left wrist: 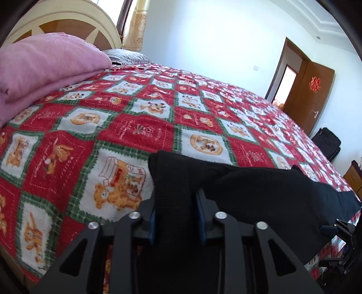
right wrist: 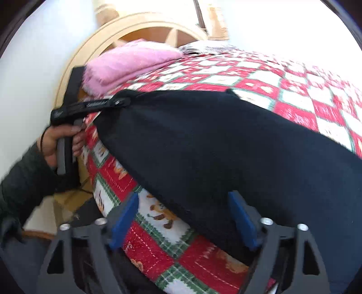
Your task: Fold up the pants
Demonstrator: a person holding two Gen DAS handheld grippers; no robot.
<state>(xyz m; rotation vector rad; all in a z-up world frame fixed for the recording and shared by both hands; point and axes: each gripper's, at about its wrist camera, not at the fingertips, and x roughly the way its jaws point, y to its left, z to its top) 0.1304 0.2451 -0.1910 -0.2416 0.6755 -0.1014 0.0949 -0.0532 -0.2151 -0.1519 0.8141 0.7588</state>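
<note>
On the far left of the bed, a folded pink blanket [left wrist: 45, 67] lies by the cream headboard [left wrist: 74, 20]. The red, green and white patchwork bedspread [left wrist: 140, 126] covers the mattress. Near its front edge the black pants [left wrist: 260, 187] lie stretched along the bed, a thick, matte, knit-looking cloth with soft creases. The left hand-held gripper [left wrist: 175, 217] is clenched on one end of the pants, a band of cloth pinched upright between its blue pads. In the right wrist view that same tool shows at the left, held in the person's hand [right wrist: 58, 144]. Further right, the right hand-held gripper [right wrist: 184, 220] stands released, jaws wide apart, with the pants' lower edge and the bedspread between them. A brown door [left wrist: 314, 95] stands at the far right.
</note>
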